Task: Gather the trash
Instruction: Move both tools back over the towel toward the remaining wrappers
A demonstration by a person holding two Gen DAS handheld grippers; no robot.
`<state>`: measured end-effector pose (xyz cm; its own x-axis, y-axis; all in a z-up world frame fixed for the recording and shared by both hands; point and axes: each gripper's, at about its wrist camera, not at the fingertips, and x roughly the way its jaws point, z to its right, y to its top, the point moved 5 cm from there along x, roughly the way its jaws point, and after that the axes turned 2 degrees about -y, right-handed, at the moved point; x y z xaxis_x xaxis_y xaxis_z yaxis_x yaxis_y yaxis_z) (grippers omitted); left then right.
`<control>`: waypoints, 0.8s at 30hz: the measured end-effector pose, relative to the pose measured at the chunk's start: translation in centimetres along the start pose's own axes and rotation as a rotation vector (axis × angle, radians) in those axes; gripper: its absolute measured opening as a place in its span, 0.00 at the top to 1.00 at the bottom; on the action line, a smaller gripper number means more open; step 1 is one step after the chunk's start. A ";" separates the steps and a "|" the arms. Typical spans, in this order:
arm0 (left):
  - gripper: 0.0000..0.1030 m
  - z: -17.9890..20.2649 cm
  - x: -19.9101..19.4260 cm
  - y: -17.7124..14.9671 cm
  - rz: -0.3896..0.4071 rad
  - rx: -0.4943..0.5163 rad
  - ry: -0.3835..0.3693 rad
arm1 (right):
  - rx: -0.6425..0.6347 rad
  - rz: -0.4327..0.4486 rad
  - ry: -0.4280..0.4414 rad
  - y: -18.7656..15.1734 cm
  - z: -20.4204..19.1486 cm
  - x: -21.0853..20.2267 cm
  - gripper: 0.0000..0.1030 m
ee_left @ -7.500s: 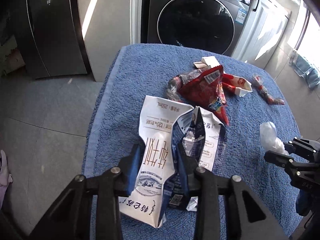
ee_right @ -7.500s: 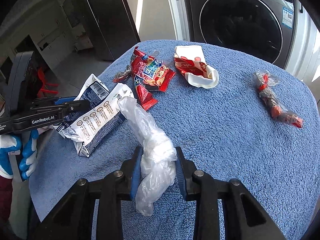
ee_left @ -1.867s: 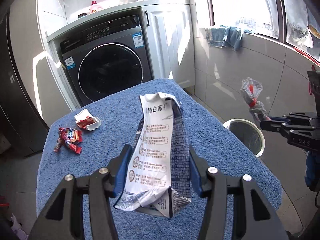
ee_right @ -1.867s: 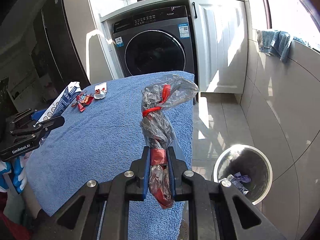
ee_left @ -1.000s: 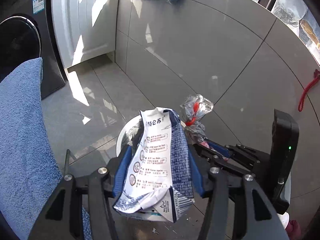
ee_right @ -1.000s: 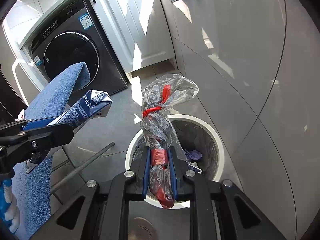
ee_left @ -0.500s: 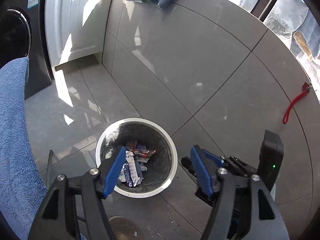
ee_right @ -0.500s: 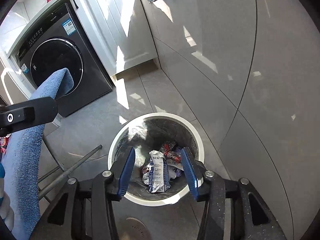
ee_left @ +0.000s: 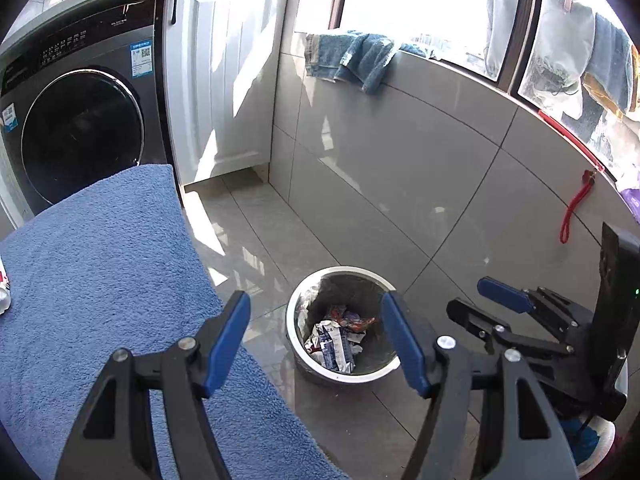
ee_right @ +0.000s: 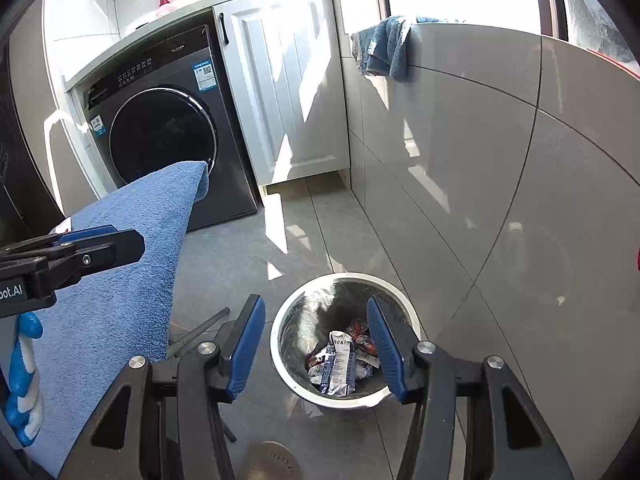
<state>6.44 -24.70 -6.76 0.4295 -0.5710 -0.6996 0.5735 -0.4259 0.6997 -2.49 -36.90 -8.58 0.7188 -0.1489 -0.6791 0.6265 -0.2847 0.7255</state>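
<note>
We hold the left gripper point(ee_left: 316, 340) and right gripper point(ee_right: 316, 344) spread wide, empty, above the trash bin point(ee_right: 280, 344) on grey floor tiles point(ee_right: 352, 224); inside lies the milk carton point(ee_right: 340, 364), beside the blue towel-covered table point(ee_left: 100, 260) and washing machine point(ee_right: 160, 128).

Hard sun pours through the blown-out window point(ee_left: 420, 4), throwing bright patches and sharp shadows on the cabinet point(ee_left: 224, 80) and glossy floor point(ee_right: 288, 232). Sharp focus; fisheye bends edges, corners black.
</note>
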 end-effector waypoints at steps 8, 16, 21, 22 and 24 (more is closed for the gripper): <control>0.35 -9.6 -9.6 -3.4 0.135 -0.057 0.298 | -0.145 0.075 0.111 1.7 -9.7 -3.1 0.47; 0.34 -17.3 -17.1 -7.2 0.172 -0.105 0.482 | -0.243 0.111 0.240 2.5 -19.1 -4.2 0.44; 0.34 -21.1 -20.3 -9.5 0.176 -0.149 0.570 | -0.315 0.103 0.298 2.3 -24.1 -3.6 0.44; 0.34 -21.9 -20.7 -9.9 0.171 -0.164 0.580 | -0.327 0.100 0.307 2.3 -25.0 -3.5 0.44; 0.33 -23.6 -21.3 -10.8 0.158 -0.190 0.604 | -0.349 0.093 0.323 2.2 -26.4 -3.0 0.44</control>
<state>7.54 8.65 -2.82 0.8037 -0.0977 -0.5870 0.5608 -0.2055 0.8020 4.68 -12.06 -2.04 0.7986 0.1589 -0.5805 0.5793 0.0585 0.8130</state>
